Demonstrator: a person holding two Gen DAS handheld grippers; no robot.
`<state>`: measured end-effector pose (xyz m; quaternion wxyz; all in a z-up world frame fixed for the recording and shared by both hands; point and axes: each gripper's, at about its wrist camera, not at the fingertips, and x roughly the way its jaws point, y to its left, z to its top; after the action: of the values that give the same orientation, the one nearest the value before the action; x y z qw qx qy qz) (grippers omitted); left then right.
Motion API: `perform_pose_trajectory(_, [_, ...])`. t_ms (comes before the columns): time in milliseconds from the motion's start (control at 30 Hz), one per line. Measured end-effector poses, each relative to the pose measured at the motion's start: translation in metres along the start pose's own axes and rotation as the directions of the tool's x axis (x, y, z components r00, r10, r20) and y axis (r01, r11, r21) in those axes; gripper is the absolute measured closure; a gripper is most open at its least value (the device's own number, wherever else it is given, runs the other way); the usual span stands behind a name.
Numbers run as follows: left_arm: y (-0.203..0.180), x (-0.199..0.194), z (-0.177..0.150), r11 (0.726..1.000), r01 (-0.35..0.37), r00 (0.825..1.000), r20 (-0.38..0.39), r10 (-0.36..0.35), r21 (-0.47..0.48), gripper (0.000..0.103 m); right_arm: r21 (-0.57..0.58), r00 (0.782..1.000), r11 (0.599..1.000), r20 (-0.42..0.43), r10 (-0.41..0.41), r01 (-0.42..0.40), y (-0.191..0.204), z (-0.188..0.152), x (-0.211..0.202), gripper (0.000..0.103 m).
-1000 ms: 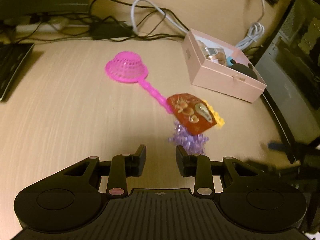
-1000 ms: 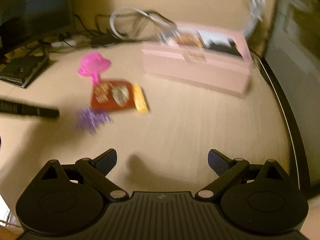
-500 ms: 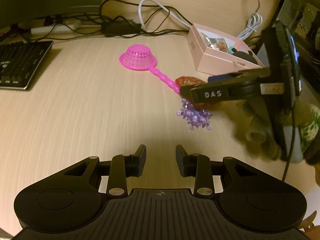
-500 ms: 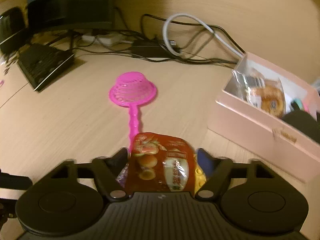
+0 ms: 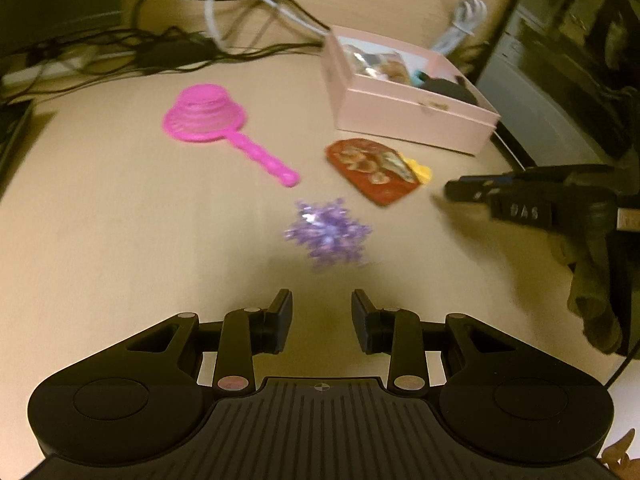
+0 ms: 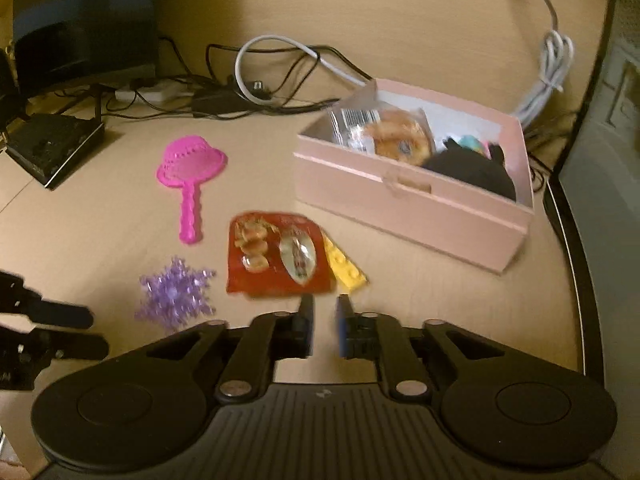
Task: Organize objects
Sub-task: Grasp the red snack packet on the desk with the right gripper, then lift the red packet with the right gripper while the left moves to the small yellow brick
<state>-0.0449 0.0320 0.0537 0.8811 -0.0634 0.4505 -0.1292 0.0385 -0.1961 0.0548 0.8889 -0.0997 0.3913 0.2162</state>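
Here the left hand-held gripper point(image 5: 322, 312) hovers low over the wooden bench point(image 5: 100, 240), its fingers spread with a clear gap and nothing between them. Just ahead of it lies the purple snowflake ornament point(image 5: 328, 234), flat on the bench and apart from the fingertips. Beyond that, the red snack packet point(image 5: 374, 170) lies flat with a yellow brick point(image 5: 422, 170) poking out from under its far edge. The pink toy strainer point(image 5: 206, 118) sits upside down to the left, its handle pointing toward the packet without touching it.

The right hand-held gripper point(image 6: 323, 330) has its fingers drawn near each other, only a narrow slot between them, and they pinch nothing. It sits just short of the near edge of the red snack packet point(image 6: 276, 256); the yellow brick point(image 6: 346, 266) shows beside the packet on the right. The purple snowflake ornament point(image 6: 174, 294) lies to the left, near the tips of the left hand-held gripper point(image 6: 56, 330).

The pink box point(image 6: 408, 200) stands open behind the packet, holding a wrapped pastry point(image 6: 394, 136) and a black plush item point(image 6: 468, 170). Cables point(image 6: 280, 64) trail along the back of the bench
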Motion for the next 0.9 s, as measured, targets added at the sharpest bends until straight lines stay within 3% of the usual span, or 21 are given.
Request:
perform_pose_trajectory(33, [-0.002, 0.002, 0.002, 1.0, 0.005, 1.0, -0.001, -0.005, 0.007, 0.068, 0.009, 1.0, 1.0, 0.004, 0.007, -0.007, -0.002, -0.002, -0.001, 0.065])
perform_pose_trajectory(100, [-0.005, 0.003, 0.005, 1.0, 0.007, 1.0, -0.002, -0.007, 0.016, 0.068, 0.008, 0.999, 1.0, 0.029, 0.02, -0.021, 0.001, -0.001, -0.001, 0.036])
perform_pose_trajectory(233, [-0.001, 0.003, 0.005, 1.0, -0.006, 1.0, -0.011, 0.006, 0.013, 0.068, -0.046, 0.997, 0.998, 0.058, 0.046, -0.043, 0.022, 0.012, 0.013, 0.03])
perform_pose_trajectory(433, [0.015, -0.009, 0.001, 0.999, -0.037, 0.999, -0.005, 0.037, -0.01, 0.068, -0.117, 1.0, 0.993, 0.017, 0.025, -0.023, 0.043, 0.03, 0.057, 0.025])
perform_pose_trajectory(533, [0.029, -0.014, -0.002, 0.997, -0.061, 0.998, -0.002, 0.061, -0.052, 0.068, -0.141, 1.0, 0.99, 0.028, 0.01, -0.006, 0.046, 0.031, 0.058, 0.045])
perform_pose_trajectory(567, [0.034, -0.014, -0.002, 0.995, -0.066, 0.998, -0.002, 0.066, -0.068, 0.068, -0.143, 0.999, 0.99, 0.032, 0.025, -0.02, 0.046, 0.031, 0.053, 0.063])
perform_pose_trajectory(600, [0.036, -0.015, -0.002, 0.995, -0.067, 0.998, 0.0, 0.067, -0.078, 0.068, -0.141, 0.999, 0.99, 0.032, 0.028, -0.023, 0.045, 0.03, 0.048, 0.07])
perform_pose_trajectory(767, [0.029, -0.007, 0.005, 0.998, -0.032, 0.999, 0.005, 0.032, -0.059, 0.068, -0.075, 0.999, 0.997, 0.038, 0.007, -0.004, 0.028, 0.018, 0.019, 0.083])
perform_pose_trajectory(900, [0.01, 0.005, 0.009, 1.0, 0.013, 1.0, -0.013, -0.013, -0.006, 0.068, -0.056, 0.999, 0.998, 0.024, -0.033, 0.035, 0.014, -0.001, 0.005, 0.083])
